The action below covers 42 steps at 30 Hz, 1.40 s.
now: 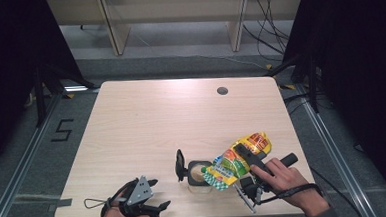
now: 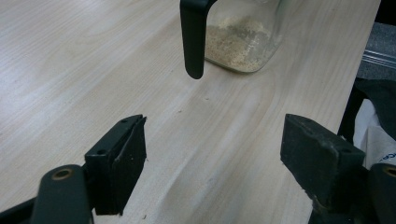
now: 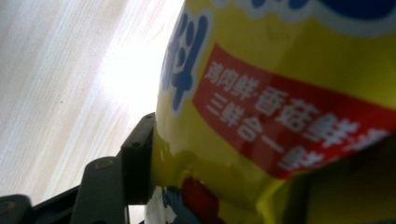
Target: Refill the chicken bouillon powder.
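A yellow seasoning bag [image 1: 238, 158] is tilted with its lower end over a small glass jar [image 1: 198, 173] near the table's front edge. My right gripper [image 1: 247, 153] is shut on the bag. In the right gripper view the bag [image 3: 289, 93] bulges between the jaws, and one finger [image 3: 137, 158] presses its side. The jar [image 2: 243, 42] holds beige powder, and a black handle [image 2: 193, 37] hangs at its side. My left gripper [image 1: 158, 194] rests at the front left, a short way from the jar. The left gripper [image 2: 212, 154] is open over bare wood.
The wooden table [image 1: 146, 121] has a round cable hole [image 1: 222, 91] at the back right. Dark cloth [image 2: 378, 107] shows past the table's edge in the left gripper view. Cables and shelf legs [image 1: 237, 26] lie on the floor behind the table.
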### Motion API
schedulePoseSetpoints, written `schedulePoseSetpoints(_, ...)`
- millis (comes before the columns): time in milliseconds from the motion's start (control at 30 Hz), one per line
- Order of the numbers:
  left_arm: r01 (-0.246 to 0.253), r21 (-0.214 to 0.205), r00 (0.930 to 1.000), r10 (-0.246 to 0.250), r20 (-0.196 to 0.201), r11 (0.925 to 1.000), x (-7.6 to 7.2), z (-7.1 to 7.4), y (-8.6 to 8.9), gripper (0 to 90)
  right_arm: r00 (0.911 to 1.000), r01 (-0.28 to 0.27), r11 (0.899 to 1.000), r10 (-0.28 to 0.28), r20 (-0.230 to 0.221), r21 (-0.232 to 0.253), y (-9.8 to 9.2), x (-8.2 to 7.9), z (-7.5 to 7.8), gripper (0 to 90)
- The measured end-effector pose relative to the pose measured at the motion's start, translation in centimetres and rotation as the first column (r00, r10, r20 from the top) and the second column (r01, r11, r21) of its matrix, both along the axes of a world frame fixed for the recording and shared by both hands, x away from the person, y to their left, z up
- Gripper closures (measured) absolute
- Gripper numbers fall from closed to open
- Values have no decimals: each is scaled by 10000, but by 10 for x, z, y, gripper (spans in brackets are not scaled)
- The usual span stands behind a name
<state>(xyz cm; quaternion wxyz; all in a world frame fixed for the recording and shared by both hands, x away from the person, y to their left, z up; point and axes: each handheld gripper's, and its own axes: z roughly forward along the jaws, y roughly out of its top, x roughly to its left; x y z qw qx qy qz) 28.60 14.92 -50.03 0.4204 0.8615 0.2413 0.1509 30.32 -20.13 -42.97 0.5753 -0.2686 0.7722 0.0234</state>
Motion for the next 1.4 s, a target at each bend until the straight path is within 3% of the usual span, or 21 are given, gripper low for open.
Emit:
schedulePoseSetpoints(200,-6,-4,10000,6,-7,10000,0,0,0,221,9999,171,9998,-171,26,127,0,-1,-2,390)
schedulePoseSetpoints(233,-1,-5,10000,1,-11,10000,0,0,0,221,9998,-89,10000,89,205,-17,0,0,0,390)
schedulePoseSetpoints(367,-3,-8,10000,3,-90,10000,0,0,0,221,10000,-35,9998,35,25,-179,0,0,-1,390)
schedulePoseSetpoints(433,-1,-1,9999,1,-118,10000,0,0,0,221,9994,293,9996,-294,-178,-60,0,0,-2,391)
schedulePoseSetpoints(533,26,-58,10000,-26,-64,10000,1,0,1,221,9998,50,9996,-44,219,-274,0,1,-2,390)
schedulePoseSetpoints(600,5,-41,10000,-5,-45,10000,1,0,2,221,9998,178,9998,-178,42,-30,-1,1,-4,390)
schedulePoseSetpoints(633,0,46,10000,0,-36,10000,1,1,2,221,9997,-26,9999,30,247,-144,-1,1,-2,390)
schedulePoseSetpoints(700,1,-124,10000,-1,2,9999,1,-1,1,221,9996,-61,9998,65,257,-179,-1,1,-2,390)
schedulePoseSetpoints(733,0,15,10000,0,69,10000,1,-1,1,221,9997,247,9996,-246,15,-154,-1,0,-3,390)
schedulePoseSetpoints(767,0,15,10000,0,69,10000,1,-1,1,221,9997,45,9996,-39,221,-269,0,0,-2,390)
schedulePoseSetpoints(900,20,82,10000,-20,6,10000,1,0,1,221,9994,-40,9995,51,337,-320,0,0,-3,390)
schedulePoseSetpoints(1167,-8,59,10000,8,26,10000,1,0,1,221,9998,170,9990,-167,68,-404,1,0,-5,390)
schedulePoseSetpoints(1233,19,61,10000,-19,-19,10000,1,0,1,221,9993,-7,9993,21,368,-386,2,0,-5,390)
schedulePoseSetpoints(1400,24,75,10000,-24,-20,10000,1,0,1,221,9998,166,9982,-160,97,-585,2,0,-5,390)
